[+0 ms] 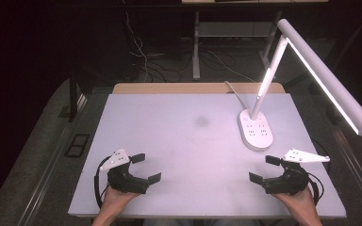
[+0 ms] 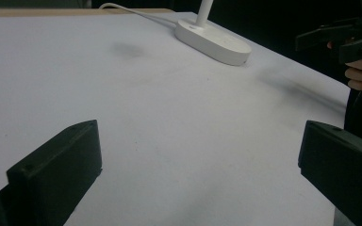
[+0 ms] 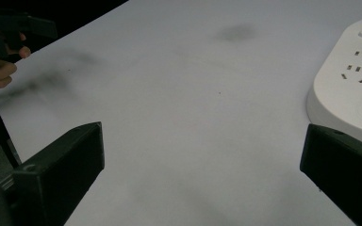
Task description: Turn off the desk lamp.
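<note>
My left gripper (image 1: 146,167) rests near the front left of the white table (image 1: 179,141), held by a hand. Its black jaws stand wide apart with nothing between them, as the left gripper view (image 2: 200,141) confirms. My right gripper (image 1: 264,169) sits near the front right, also in a hand, just in front of the lamp base (image 1: 255,129). Its jaws (image 3: 202,141) are spread wide over bare table. In each gripper view the other gripper appears farther off: the right gripper (image 2: 339,37) and the left gripper (image 3: 19,28).
A white desk lamp (image 1: 325,77) is lit, its long bar reaching out over the table's right edge. Its oval base (image 3: 349,84) carries sockets and a blue light, and its cable (image 2: 136,12) runs to the back edge. A faint dark smudge (image 1: 201,121) marks the table's middle.
</note>
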`<state>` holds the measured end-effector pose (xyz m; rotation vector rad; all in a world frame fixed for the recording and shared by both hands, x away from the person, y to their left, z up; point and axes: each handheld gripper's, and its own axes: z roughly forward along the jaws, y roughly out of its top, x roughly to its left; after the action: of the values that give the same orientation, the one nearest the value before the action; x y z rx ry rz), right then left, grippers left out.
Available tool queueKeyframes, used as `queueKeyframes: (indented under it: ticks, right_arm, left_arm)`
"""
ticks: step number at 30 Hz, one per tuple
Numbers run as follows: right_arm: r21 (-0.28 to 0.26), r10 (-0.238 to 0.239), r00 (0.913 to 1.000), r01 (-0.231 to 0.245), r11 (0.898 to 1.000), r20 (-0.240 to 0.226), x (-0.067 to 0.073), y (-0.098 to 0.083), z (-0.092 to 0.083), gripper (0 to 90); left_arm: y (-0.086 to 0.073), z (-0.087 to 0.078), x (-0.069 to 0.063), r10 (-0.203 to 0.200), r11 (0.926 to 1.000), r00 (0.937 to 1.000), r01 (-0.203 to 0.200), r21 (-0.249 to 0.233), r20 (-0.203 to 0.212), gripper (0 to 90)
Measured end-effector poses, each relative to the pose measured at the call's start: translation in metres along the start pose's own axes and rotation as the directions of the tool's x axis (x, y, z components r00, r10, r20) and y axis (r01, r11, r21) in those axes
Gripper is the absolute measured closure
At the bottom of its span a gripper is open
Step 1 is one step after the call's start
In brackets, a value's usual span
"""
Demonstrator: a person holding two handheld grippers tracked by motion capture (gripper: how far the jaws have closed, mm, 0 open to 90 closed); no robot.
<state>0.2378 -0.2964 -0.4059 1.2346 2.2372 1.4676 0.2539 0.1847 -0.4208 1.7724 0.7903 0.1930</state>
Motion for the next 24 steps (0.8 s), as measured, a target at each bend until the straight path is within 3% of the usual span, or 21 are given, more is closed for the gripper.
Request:
queueKeyframes:
  ticks: [24]
  right_arm:
    - [0.024, 0.011, 0.9999, -0.011, 1.000, 0.013, 0.0032, -0.0006, -0.0015, 0.5]
  left_arm:
    - [-0.0005, 0.0002, -0.0005, -0.001, 1.0000, 1.0000, 0.001, 0.004, 0.006, 0.0]
